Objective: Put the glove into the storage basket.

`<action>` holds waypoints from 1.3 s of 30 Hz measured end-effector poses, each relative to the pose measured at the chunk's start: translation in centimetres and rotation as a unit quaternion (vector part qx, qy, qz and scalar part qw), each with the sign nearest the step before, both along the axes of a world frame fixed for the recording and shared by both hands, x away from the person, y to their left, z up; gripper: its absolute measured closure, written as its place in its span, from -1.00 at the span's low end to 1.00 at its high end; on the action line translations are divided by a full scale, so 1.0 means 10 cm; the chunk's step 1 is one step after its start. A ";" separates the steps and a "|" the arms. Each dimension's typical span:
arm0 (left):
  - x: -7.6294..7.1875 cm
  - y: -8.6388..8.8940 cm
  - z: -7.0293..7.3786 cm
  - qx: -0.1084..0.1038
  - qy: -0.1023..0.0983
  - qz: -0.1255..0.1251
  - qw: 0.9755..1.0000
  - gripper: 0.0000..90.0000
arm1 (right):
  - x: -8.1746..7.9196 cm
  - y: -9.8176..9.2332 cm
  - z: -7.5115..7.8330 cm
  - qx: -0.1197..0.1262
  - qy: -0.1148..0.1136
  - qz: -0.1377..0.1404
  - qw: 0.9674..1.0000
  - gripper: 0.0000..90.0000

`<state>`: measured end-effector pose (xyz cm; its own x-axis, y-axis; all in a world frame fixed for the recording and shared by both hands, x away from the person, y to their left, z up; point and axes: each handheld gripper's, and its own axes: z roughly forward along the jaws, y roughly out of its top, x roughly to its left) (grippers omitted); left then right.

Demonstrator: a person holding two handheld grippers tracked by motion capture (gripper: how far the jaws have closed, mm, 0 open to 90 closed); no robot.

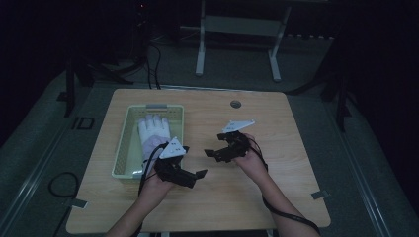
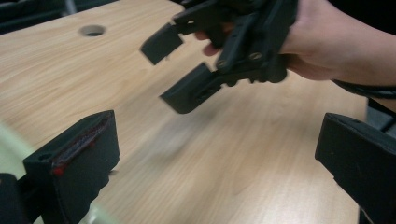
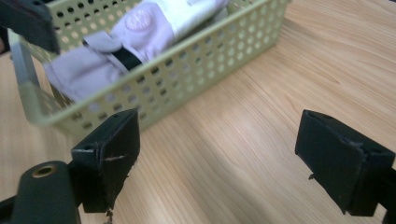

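Both tools, left and right, gaping wide, empty, over bench. Glove in basket: probably soft, light; best pinched at cuff.

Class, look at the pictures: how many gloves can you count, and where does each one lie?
1. A white glove lies flat in the pale green basket on the table's left side, fingers pointing away from the person. A second glove could be hidden beneath it; the pictures cannot settle that.

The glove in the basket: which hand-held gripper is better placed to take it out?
Probably the left hand-held gripper: it is open beside the basket holding the glove. The right hand-held gripper, also open, is farther away over bare table.
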<state>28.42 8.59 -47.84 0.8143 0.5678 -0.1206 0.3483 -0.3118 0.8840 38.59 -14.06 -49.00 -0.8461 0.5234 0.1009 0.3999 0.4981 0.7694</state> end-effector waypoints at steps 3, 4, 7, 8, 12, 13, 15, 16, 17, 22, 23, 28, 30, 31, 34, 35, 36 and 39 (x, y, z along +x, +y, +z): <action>-0.03 -0.11 -0.02 -0.004 0.005 -0.018 1.000 -1.00 | -0.04 -0.11 -0.03 -0.006 0.000 -0.002 1.000 -0.70; -0.04 -0.14 -0.03 -0.006 0.006 -0.026 1.000 -1.00 | -0.06 -0.15 -0.04 -0.010 0.000 -0.003 1.000 -0.70; -0.06 -0.25 -0.07 -0.001 0.007 -0.042 0.999 -1.00 | -0.11 -0.29 -0.09 -0.013 -0.004 -0.005 1.000 -0.70; -0.08 -0.29 -0.09 -0.002 0.007 -0.047 0.999 -1.00 | -0.12 -0.32 -0.10 -0.014 -0.006 -0.005 1.000 -0.70; -0.12 -0.44 -0.17 0.001 0.008 -0.068 0.998 -1.00 | -0.19 -0.48 -0.17 -0.012 0.001 -0.008 1.000 -0.70; -0.12 -0.47 -0.19 0.004 0.010 -0.072 0.997 -1.00 | -0.21 -0.53 -0.19 -0.010 0.003 -0.008 1.000 -0.70; -0.13 -0.53 -0.24 0.010 0.013 -0.081 0.997 -1.00 | -0.25 -0.59 -0.23 -0.009 0.004 -0.011 1.000 -0.69; -0.13 -0.56 -0.27 0.012 0.017 -0.085 0.996 -1.00 | -0.27 -0.62 -0.25 -0.006 0.007 -0.009 1.000 -0.69; -0.13 -0.59 -0.30 0.012 0.018 -0.088 0.996 -1.00 | -0.29 -0.65 -0.27 -0.004 0.009 -0.008 1.000 -0.69; -0.17 -0.74 -0.47 0.027 0.024 -0.103 0.994 -1.00 | -0.39 -0.82 -0.37 0.007 -0.003 -0.013 1.000 -0.69; -0.18 -0.76 -0.49 0.027 0.025 -0.107 0.994 -1.00 | -0.42 -0.87 -0.41 0.012 -0.003 -0.014 1.000 -0.69; -0.20 -0.84 -0.61 0.031 0.028 -0.123 0.992 -1.00 | -0.49 -1.02 -0.55 0.013 -0.002 -0.025 1.000 -0.69; -0.20 -0.86 -0.65 0.030 0.029 -0.124 0.991 -1.00 | -0.52 -1.07 -0.59 0.014 0.001 -0.028 1.000 -0.69; -0.21 -0.87 -0.68 0.033 0.032 -0.126 0.991 -1.00 | -0.53 -1.09 -0.60 0.012 0.001 -0.031 0.999 -0.69; -0.23 -0.91 -0.74 0.046 0.032 -0.131 0.990 -1.00 | -0.60 -1.16 -0.62 0.013 0.004 -0.039 0.999 -0.69; -0.24 -0.92 -0.76 0.048 0.031 -0.134 0.989 -1.00 | -0.62 -1.18 -0.62 0.013 0.001 -0.040 0.999 -0.69; -0.24 -0.93 -0.78 0.048 0.032 -0.135 0.989 -1.00 | -0.65 -1.21 -0.62 0.014 -0.002 -0.040 0.999 -0.69; -0.25 -0.95 -0.83 0.042 0.039 -0.137 0.989 -1.00 | -0.69 -1.28 -0.65 0.014 0.000 -0.047 0.999 -0.69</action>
